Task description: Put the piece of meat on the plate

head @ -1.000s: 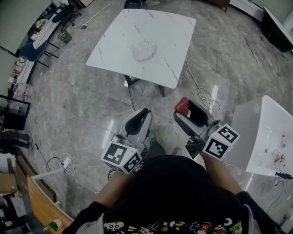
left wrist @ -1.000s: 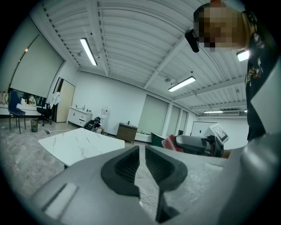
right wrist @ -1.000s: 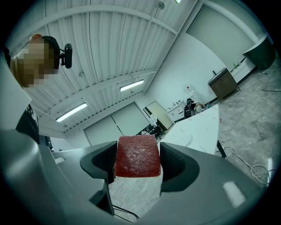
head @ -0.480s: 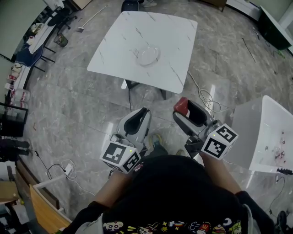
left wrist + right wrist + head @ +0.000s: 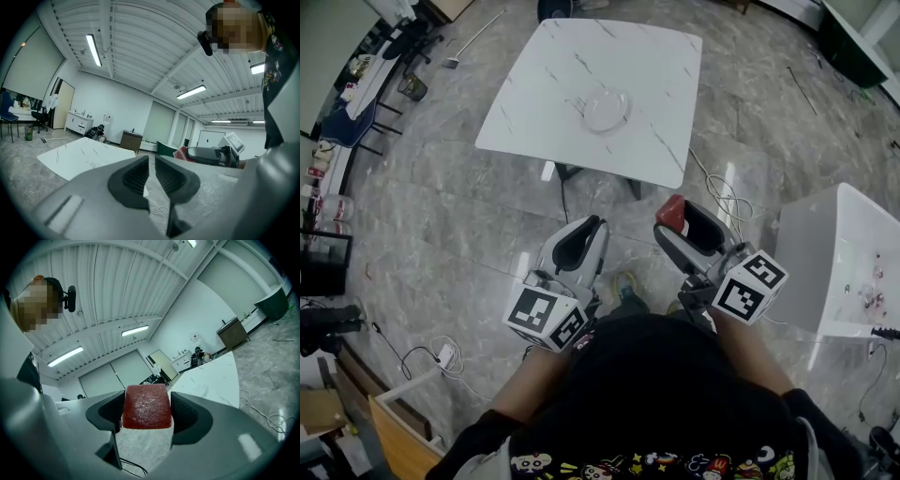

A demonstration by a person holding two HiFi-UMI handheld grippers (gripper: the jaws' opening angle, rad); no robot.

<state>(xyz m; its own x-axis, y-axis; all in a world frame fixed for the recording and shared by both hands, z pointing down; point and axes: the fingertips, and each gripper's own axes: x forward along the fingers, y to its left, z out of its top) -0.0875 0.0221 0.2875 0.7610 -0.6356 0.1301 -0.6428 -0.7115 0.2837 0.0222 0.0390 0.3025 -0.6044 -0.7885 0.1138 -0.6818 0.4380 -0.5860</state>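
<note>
**Head view.** A white, marble-veined square table (image 5: 647, 56) stands at the upper centre of the frame on a glossy grey stone-tile floor (image 5: 441, 216). A clear round glass plate (image 5: 606, 110) sits near the table's middle with nothing on it. A second white table (image 5: 825, 253) shows at the right edge, and a loose white cable (image 5: 724, 197) curls on the floor between the two. Dark chairs (image 5: 394, 70) line the upper left edge.

At lower centre, the left gripper (image 5: 592, 232) and right gripper (image 5: 675, 223) are held over the floor, well short of the plate. The right one carries a red, block-shaped piece of meat (image 5: 671, 210) at its tip.

**Left gripper view.** The left gripper (image 5: 151, 171) has its dark ribbed pads (image 5: 133, 178) drawn to a narrow slit with nothing between them. Beyond them the white table (image 5: 79, 157) lies at centre left. Behind it are white walls, a low white cabinet (image 5: 77, 123) and a brown cabinet (image 5: 130, 140). The white ribbed ceiling (image 5: 140, 42) carries strip lights. The right gripper (image 5: 208, 155) shows at centre right with the meat (image 5: 180, 152) at its front.

**Right gripper view.** The right gripper (image 5: 146, 411) is clamped on the meat (image 5: 146, 406), which fills the gap between the pads. The white table (image 5: 213, 378) lies at centre right over the grey floor, with a brown cabinet (image 5: 233, 333) near the far wall and the cable (image 5: 262, 414) at lower right.
</note>
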